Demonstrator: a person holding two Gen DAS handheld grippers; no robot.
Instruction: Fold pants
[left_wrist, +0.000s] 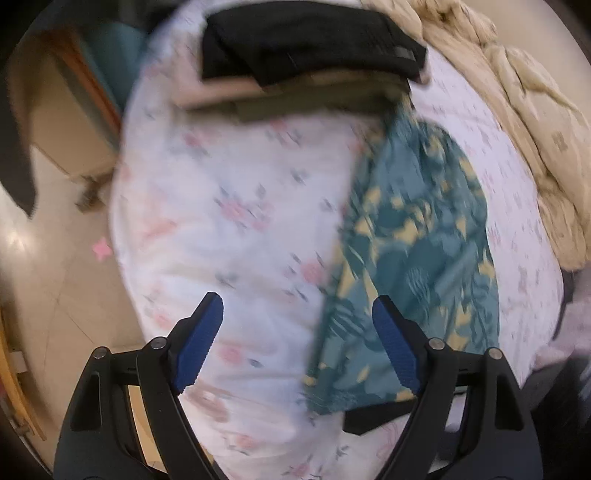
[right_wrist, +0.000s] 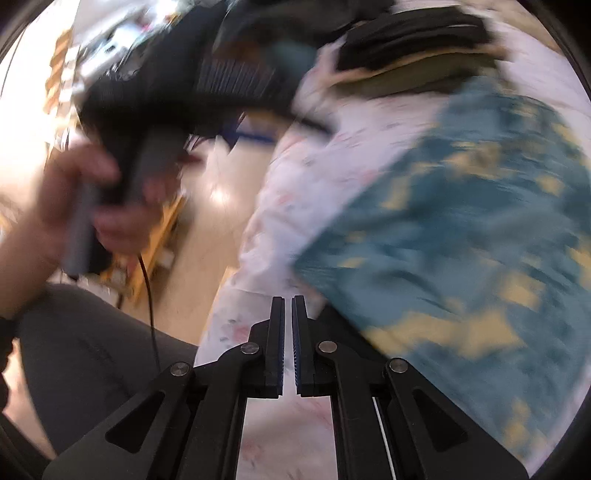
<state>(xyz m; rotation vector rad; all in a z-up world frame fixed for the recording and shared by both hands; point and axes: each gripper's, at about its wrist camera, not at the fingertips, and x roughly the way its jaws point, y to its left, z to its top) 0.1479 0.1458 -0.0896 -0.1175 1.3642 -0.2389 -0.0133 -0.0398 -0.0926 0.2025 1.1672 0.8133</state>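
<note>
On bed (left_wrist: 229, 177), pants (left_wrist: 413, 236) lengthwise

pants (right_wrist: 461, 229) motion-blurred, cut by right edge; hand (right_wrist: 74, 199) smeared.

Bright daylight; heavy motion blur; fisheye warping

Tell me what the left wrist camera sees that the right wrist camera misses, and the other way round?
Only the left wrist view shows the cream quilt bunched at the bed's far edge, and the open left gripper. Only the right wrist view shows the person's hand gripping a handle, and the shut right gripper, holding nothing. Both show the teal patterned pants on the floral bedsheet and the stack of folded clothes beyond.
</note>
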